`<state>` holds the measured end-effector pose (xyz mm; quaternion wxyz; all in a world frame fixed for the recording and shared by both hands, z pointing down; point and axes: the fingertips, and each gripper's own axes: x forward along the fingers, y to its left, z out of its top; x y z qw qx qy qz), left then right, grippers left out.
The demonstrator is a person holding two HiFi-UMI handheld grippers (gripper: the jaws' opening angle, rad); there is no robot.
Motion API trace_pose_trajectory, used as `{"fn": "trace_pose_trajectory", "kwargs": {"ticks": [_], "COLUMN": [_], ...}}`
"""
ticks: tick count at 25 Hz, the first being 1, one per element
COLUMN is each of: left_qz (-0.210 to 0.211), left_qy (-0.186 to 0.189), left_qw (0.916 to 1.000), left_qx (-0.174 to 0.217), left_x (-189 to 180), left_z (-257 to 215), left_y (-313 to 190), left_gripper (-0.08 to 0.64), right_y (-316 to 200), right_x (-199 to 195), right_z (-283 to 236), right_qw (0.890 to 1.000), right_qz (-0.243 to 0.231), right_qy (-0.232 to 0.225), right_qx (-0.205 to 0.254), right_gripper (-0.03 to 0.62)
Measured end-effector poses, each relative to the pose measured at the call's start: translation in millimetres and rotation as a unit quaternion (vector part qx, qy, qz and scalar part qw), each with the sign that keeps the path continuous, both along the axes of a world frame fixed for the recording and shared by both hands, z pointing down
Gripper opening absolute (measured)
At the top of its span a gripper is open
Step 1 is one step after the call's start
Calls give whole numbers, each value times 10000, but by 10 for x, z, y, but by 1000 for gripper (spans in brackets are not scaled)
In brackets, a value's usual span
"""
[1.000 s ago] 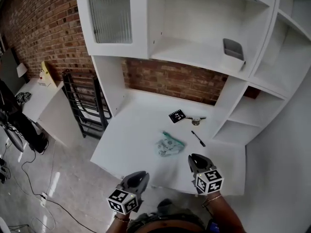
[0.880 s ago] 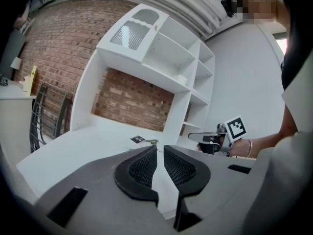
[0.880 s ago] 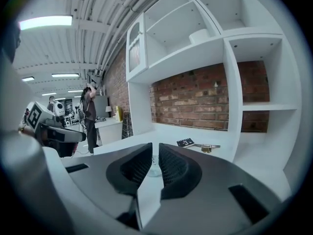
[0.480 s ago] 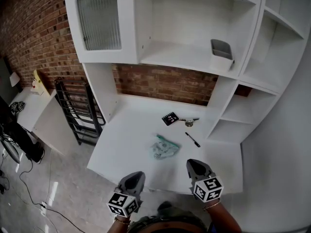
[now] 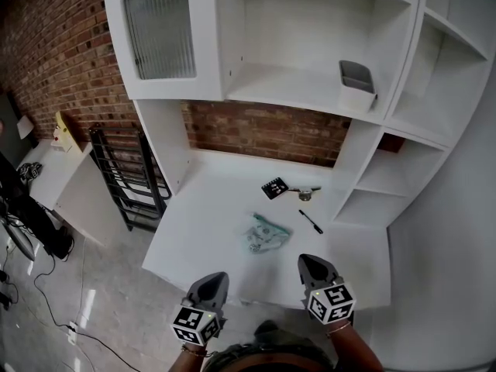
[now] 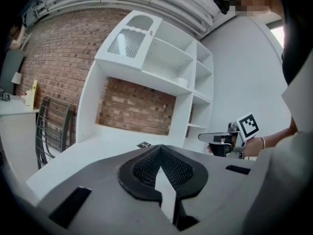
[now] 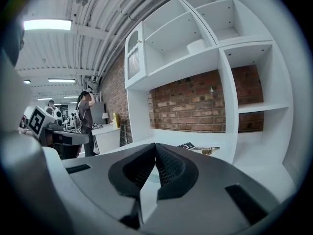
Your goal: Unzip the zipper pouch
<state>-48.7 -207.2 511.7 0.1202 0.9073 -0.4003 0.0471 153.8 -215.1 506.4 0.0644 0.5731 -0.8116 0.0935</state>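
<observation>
Both grippers low at 6 o'clock, off the desk's [image 5: 203,222] near edge. Left gripper [image 5: 216,278] and right gripper [image 5: 309,260]: jaws have just closed, tips together, nothing between them. Pouch [image 5: 266,235] lies mid-desk, at 12 o'clock between the two, well apart from both. Pen [image 5: 312,222] is at 2 o'clock from the pouch and the marker card [image 5: 274,187] at 12.

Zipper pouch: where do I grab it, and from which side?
Probably pinch the pouch by its near-left corner, coming in from the front edge of the desk: the teal zipper strip runs along its far-right edge, so that grip leaves the zipper free.
</observation>
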Motion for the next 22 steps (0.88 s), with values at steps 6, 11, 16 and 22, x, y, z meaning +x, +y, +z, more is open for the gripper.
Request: {"fn": "trace_pose_trajectory", "kwargs": {"ticks": [6,11,16,22], "left_qz": [-59,-104,-18,210], "left_qy": [-223,-151,-113,-17], "left_qw": [9997,9998,9999,9998], "left_qx": [91,104,102,-4], "left_x": [-30,1,69,159], "left_z": [26,0,-56,-26], "left_y": [-38,-54,-50,15], "left_gripper": [3,3,3,3], "right_y": [31,60,94,145], "right_x": [-113,-124,-93,-75], "right_z": [22,18,26,96], "right_qw": [9995,9989,9989,9987], "right_qz": [-272,-336,-321,-358], "right_qy": [175,325,336,354], "right_qx": [-28,20,11,-44], "right_gripper": [2,2,2,2]}}
